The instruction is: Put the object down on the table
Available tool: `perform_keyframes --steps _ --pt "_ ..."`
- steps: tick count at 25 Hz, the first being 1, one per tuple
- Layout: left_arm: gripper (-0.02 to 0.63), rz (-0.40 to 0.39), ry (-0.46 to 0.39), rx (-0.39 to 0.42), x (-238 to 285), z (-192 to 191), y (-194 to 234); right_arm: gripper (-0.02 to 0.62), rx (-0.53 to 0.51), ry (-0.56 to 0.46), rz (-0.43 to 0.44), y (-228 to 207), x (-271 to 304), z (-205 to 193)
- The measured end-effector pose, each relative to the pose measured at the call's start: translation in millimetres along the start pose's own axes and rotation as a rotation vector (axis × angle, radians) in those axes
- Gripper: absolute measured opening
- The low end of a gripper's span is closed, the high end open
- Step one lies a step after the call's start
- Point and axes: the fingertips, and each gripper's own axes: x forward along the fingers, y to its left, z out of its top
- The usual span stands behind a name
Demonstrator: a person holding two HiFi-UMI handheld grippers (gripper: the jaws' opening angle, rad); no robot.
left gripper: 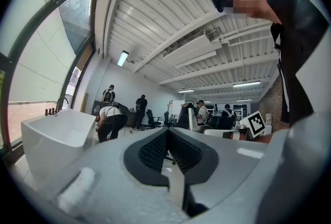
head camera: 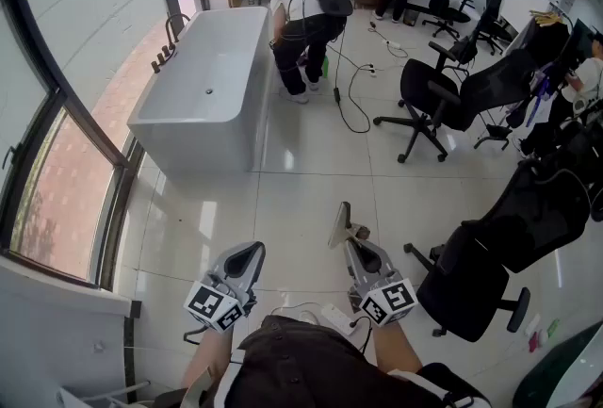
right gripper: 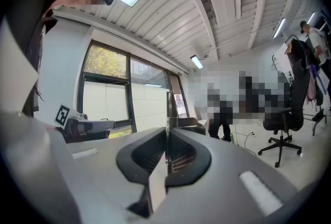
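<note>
The grey left gripper (head camera: 248,257) has its jaws together on nothing; the grey right gripper (head camera: 352,242) clamps a thin flat pale plate (head camera: 339,225) edge-up, above the white tiled floor (head camera: 283,199).

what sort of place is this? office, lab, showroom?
Most likely an open office or lab floor doubling as a test space: black swivel chairs, power cables trailing across the tiled floor, and, oddly, a freestanding white bathtub beside the window wall.
</note>
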Motion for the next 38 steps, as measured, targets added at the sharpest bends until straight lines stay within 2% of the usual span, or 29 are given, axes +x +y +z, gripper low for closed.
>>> perform_keyframes --steps 5,10,15,20,27,31,34,38 --pt "0.0 0.076 0.002 -0.011 -13.8 -7.5 -3.6 0.008 0.023 0.035 0.072 1.0 9.1 -16.1" --pt "0.0 0.221 0.0 -0.015 -49.8 -25.4 -2.1 0.008 0.036 0.099 0.223 22.0 26.8 -33.2" --pt "0.0 0.399 -0.01 -0.028 -100.8 -20.2 -0.8 0.009 0.036 0.151 0.384 57.7 55.4 -51.9" --pt "0.0 0.547 -0.039 -0.027 -159.7 -20.0 9.2 0.008 0.02 0.17 0.543 121.0 76.3 -59.0" --pt "0.0 0.641 -0.122 -0.007 -241.7 2.4 23.9 0.009 0.003 0.201 0.664 217.5 93.6 -65.5" --pt "0.0 0.733 -0.186 0.014 -299.1 20.5 36.0 0.008 -0.041 0.189 0.781 287.9 100.8 -53.6" --pt "0.0 0.808 -0.216 0.025 -346.7 19.9 42.6 0.008 -0.062 0.175 0.868 342.5 101.9 -48.5" --pt "0.0 0.875 -0.246 0.046 -397.3 14.8 47.5 0.009 -0.097 0.193 0.956 399.3 111.3 -66.4"
